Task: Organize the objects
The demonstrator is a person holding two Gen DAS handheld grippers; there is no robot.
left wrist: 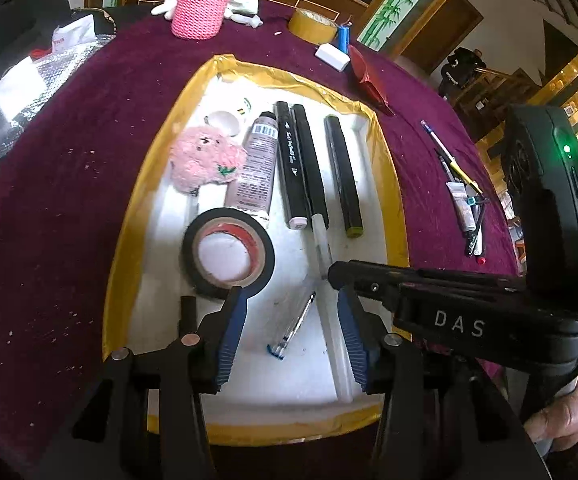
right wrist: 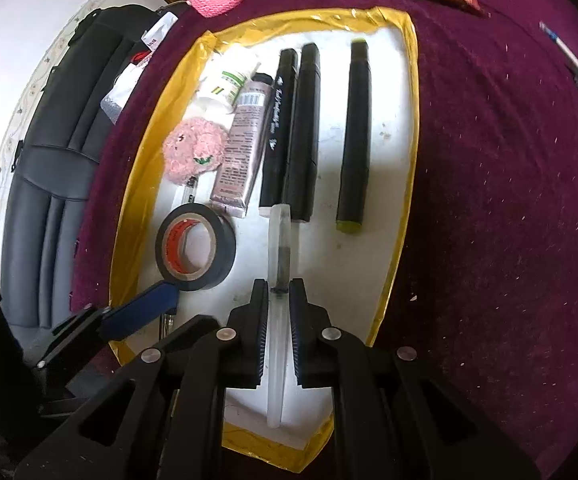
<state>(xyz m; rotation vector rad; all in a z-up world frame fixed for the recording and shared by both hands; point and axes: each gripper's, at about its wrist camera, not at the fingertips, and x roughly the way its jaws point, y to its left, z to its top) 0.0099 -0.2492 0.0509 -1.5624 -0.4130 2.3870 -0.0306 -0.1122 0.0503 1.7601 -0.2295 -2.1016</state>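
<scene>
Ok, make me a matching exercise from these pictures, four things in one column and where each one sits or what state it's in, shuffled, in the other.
Things:
1. clear pen
2. black tape roll
3. yellow tape roll
4. left tongs

Places or states:
A. on the purple cloth, outside the tray
B. open, holding nothing
C. clamped in the right tongs
D. lying flat in the white tray, below the pink plush

Pairs: 1-C, 2-D, 3-A, 4-B
</scene>
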